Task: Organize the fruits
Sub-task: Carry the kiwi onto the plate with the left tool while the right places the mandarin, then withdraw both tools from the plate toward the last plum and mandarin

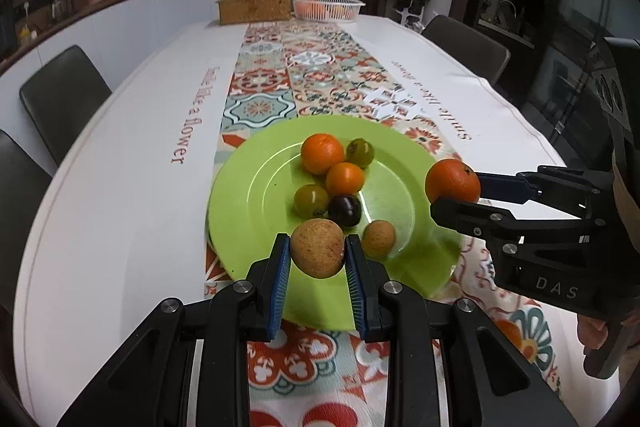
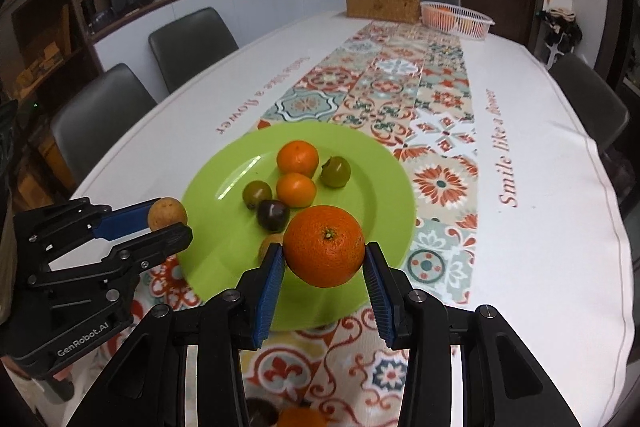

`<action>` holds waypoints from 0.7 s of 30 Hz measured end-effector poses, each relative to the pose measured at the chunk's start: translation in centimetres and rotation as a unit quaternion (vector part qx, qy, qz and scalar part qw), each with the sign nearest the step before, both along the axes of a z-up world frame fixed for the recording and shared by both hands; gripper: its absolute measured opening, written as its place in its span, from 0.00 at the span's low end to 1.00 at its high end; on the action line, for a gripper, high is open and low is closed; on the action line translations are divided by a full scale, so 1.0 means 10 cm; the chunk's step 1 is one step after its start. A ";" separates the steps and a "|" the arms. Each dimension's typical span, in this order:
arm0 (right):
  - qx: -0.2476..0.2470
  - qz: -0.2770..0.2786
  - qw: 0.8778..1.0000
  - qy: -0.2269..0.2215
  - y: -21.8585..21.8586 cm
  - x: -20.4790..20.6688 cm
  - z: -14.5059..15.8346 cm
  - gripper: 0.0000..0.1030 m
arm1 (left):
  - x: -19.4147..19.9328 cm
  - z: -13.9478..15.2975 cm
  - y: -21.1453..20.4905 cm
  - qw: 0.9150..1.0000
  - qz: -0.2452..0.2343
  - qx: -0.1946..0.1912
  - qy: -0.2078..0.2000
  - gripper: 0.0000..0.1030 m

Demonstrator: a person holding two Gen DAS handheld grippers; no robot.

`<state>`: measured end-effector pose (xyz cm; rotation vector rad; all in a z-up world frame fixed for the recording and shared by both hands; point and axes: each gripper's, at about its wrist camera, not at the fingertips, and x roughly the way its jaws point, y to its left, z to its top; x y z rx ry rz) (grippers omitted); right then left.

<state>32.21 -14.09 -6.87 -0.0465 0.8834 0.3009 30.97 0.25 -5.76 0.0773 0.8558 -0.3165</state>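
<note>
My left gripper (image 1: pixel 317 254) clamps a round tan rough-skinned fruit (image 1: pixel 317 248) between its blue ribbed pads, fingers spread only as wide as the fruit, above the near rim of the round lime-green plate (image 1: pixel 248 195). My right gripper (image 2: pixel 324 259) pinches a large orange mandarin (image 2: pixel 324 246) the same way, over the plate's right edge. On the plate lie two smaller oranges, two green fruits, a dark plum and another tan fruit, clustered at its centre; its left half is bare.
</note>
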 end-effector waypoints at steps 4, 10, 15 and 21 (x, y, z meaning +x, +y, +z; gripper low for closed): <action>-0.004 0.003 1.000 0.009 0.02 0.13 -0.10 0.41 | 0.09 -0.09 -0.02 1.000 -0.003 -0.001 0.007 0.27; -0.006 0.004 1.000 0.011 0.02 0.22 -0.17 0.41 | 0.17 -0.14 -0.03 1.000 -0.007 -0.006 0.009 0.32; 0.001 -0.007 1.000 0.005 -0.03 0.21 -0.14 0.46 | 0.12 -0.07 -0.02 1.000 -0.001 -0.006 -0.003 0.43; -0.003 -0.014 1.000 -0.022 -0.09 0.02 0.03 0.48 | -0.11 0.10 -0.02 1.000 0.000 0.002 -0.022 0.46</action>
